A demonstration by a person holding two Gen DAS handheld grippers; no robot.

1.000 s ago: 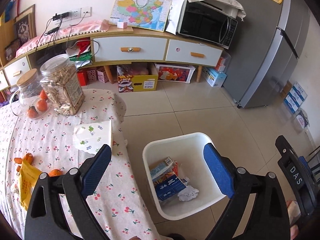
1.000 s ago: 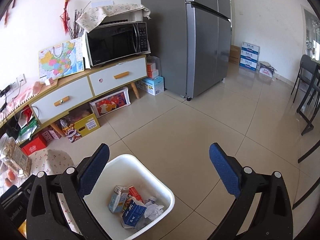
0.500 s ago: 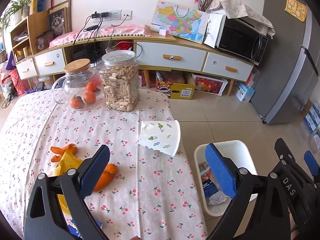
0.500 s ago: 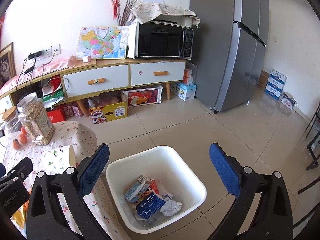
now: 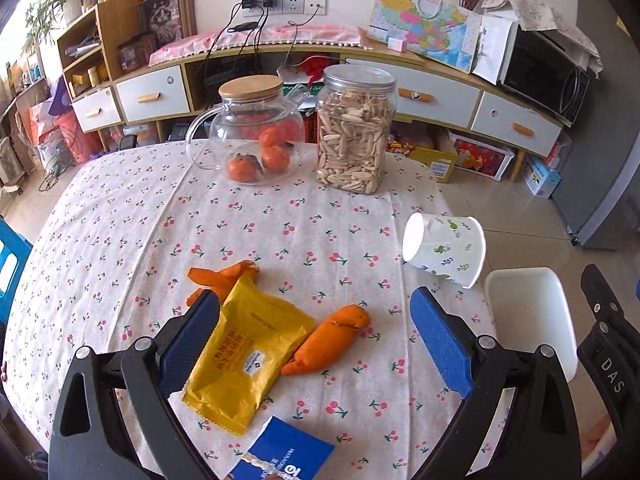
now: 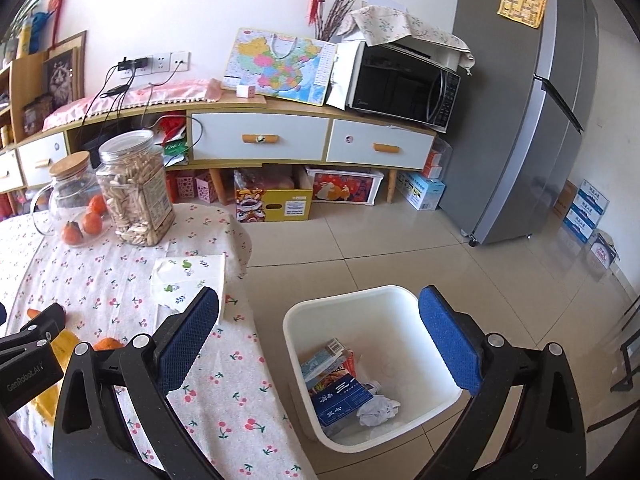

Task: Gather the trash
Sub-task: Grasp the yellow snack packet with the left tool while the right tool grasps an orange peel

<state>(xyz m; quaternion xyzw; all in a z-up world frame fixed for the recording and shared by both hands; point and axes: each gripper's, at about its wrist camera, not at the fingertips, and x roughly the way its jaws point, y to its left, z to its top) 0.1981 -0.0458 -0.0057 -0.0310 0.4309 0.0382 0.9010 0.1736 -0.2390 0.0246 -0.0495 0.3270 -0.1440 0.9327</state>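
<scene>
Left hand-held gripper [image 5: 314,336] gapes empty over a crinkly yellow wrapper [image 5: 245,356] on the cloth-covered surface [image 5: 120,216]. Right hand-held gripper [image 6: 319,336] gapes empty above a square white plastic bin [image 6: 416,300].

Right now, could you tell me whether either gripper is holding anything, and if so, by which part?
Nothing is held: the left gripper and right gripper both stand open and empty.

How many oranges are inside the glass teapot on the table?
3 show in the glass teapot: one low at the front left, one at the front right, one above them. More may hide behind.
</scene>
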